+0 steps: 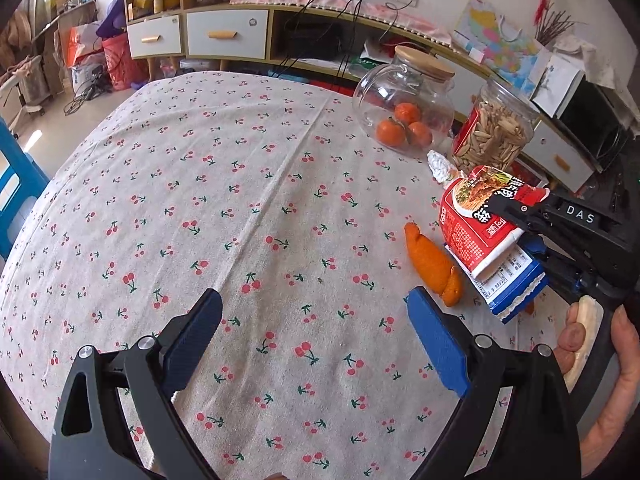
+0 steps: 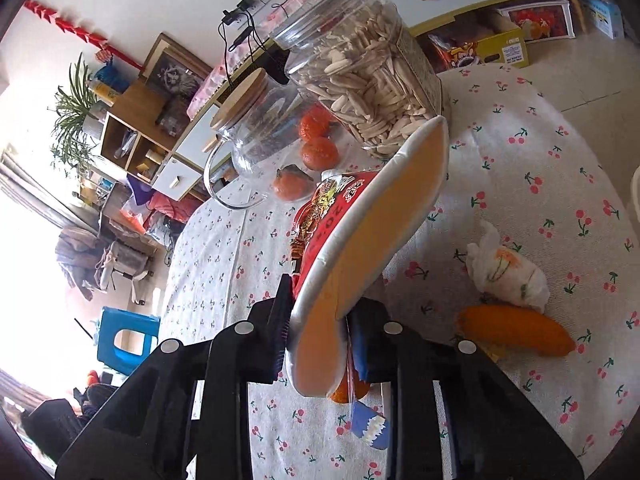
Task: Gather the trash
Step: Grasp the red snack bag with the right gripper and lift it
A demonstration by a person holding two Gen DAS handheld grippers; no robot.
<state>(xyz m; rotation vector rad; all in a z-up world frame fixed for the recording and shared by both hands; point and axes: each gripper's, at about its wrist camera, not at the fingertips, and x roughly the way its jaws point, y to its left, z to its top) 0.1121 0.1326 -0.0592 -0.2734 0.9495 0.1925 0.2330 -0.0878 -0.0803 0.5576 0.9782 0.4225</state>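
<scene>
My right gripper (image 2: 316, 336) is shut on a red and white snack wrapper (image 2: 360, 216) and holds it above the cherry-print tablecloth (image 1: 240, 208). In the left wrist view the right gripper (image 1: 524, 232) holds that wrapper (image 1: 476, 216) together with a blue and white packet (image 1: 508, 284); the packet's edge (image 2: 370, 426) hangs below the fingers. An orange peel (image 1: 434, 266) lies on the cloth beside it, also in the right wrist view (image 2: 516, 334). A crumpled tissue (image 2: 506, 270) lies near the peel. My left gripper (image 1: 316, 320) is open and empty over the cloth.
A glass jar with a wooden lid (image 1: 404, 100) holds tangerines. A plastic jar of seeds (image 1: 494, 128) stands next to it. A crumpled white wrapper (image 1: 440, 164) lies by the jars. A cabinet with drawers (image 1: 224, 34) stands behind the table. A blue stool (image 2: 128, 340) is on the floor.
</scene>
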